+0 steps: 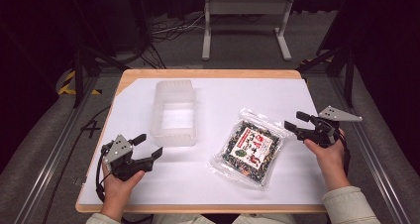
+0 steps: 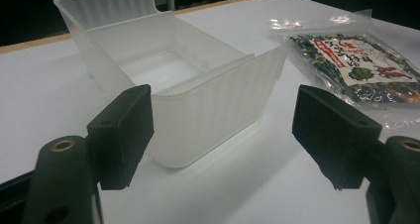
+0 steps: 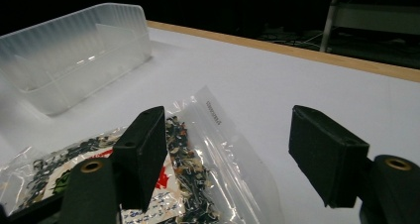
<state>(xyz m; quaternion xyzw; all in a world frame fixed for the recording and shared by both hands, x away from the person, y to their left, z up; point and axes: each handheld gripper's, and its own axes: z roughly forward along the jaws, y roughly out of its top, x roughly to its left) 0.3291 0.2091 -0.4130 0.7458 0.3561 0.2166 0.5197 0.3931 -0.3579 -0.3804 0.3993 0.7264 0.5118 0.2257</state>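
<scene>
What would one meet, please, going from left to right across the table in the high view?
The left gripper with its black jaws open → the clear ribbed plastic tub → the clear plastic packet of dark mixed snack with a red and white label → the right gripper with its black jaws open.

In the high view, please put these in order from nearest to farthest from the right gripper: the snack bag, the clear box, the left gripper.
1. Snack bag: just left of the right gripper, its top corner almost at the jaws.
2. Clear box: farther left, past the bag, mid-table.
3. Left gripper: farthest, near the table's left front edge.
</scene>
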